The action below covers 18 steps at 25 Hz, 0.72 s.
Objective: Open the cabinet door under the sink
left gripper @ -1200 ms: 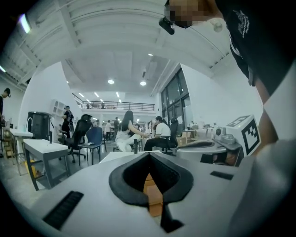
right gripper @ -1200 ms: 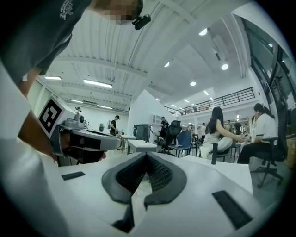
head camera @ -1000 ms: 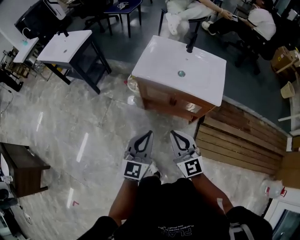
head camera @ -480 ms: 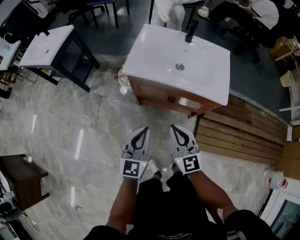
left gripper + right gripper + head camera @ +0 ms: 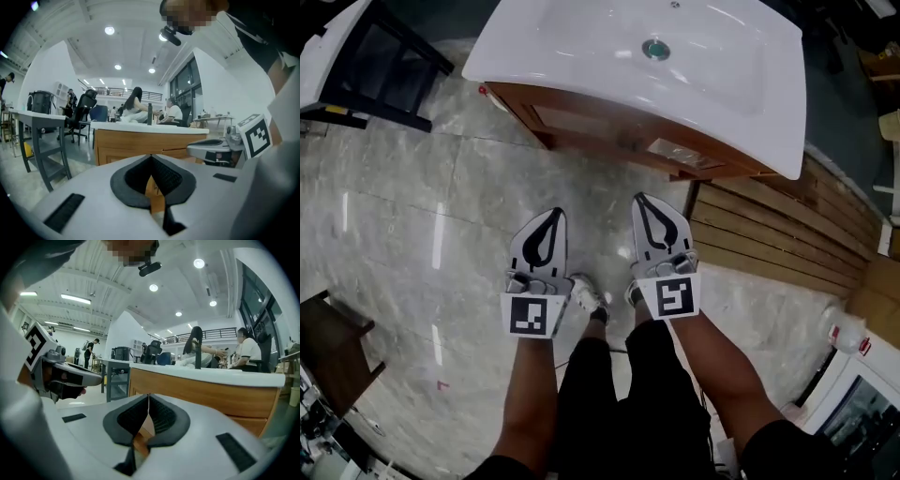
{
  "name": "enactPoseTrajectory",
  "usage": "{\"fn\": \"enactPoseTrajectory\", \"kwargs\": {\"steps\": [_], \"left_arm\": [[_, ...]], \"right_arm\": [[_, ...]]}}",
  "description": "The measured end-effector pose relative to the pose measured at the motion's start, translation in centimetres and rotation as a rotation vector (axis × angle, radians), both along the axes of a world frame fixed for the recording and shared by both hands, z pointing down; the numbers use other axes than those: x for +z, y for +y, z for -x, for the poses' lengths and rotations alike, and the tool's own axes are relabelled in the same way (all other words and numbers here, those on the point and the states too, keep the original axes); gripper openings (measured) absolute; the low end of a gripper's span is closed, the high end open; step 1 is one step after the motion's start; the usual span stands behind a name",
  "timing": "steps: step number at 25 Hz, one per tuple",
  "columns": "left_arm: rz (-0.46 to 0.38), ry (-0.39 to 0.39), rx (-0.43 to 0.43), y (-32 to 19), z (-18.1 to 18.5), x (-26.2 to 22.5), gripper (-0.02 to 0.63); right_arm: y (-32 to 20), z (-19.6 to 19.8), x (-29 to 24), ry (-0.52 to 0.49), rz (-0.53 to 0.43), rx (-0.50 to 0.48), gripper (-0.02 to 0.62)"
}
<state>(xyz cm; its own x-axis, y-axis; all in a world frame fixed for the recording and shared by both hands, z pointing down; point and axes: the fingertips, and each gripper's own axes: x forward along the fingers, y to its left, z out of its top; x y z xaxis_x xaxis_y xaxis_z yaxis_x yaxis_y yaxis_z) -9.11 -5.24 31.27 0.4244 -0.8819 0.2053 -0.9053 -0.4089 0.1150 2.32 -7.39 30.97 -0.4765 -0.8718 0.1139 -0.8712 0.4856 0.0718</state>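
While the left gripper and right gripper hang over the grey marble floor, jaws pressed together and empty, the wooden cabinet door stands ahead, shut, beneath the white sink.

**Cabinet ahead, two grippers before it**

The sink is sitting on the cabinet, which is standing on the floor. The left gripper and right gripper are hanging side by side before the cabinet, apart from it. Planks are lying to the cabinet's right, and another stand is standing to its left.
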Motion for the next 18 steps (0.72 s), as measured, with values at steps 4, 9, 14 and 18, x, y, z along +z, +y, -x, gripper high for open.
{"fn": "enactPoseTrajectory", "kwargs": {"steps": [4, 9, 14, 18], "left_arm": [[-0.001, -0.03, -0.021, -2.3, 1.0, 4.9, 0.018], [-0.03, -0.042, 0.006, -4.6, 0.6, 9.1, 0.018], [-0.002, -0.024, -0.007, -6.4, -1.0, 12.7, 0.018], [0.011, -0.013, -0.008, -7.4, -1.9, 14.5, 0.018]], "right_arm": [[-2.3, -1.2, 5.0, 0.015, 0.004, 0.034, 0.02], [-5.0, -1.7, 11.1, 0.046, 0.02, 0.057, 0.02], [-6.6, -2.1, 15.8, 0.058, 0.056, 0.101, 0.02], [-7.4, -2.5, 18.3, 0.08, 0.095, 0.148, 0.02]]}}
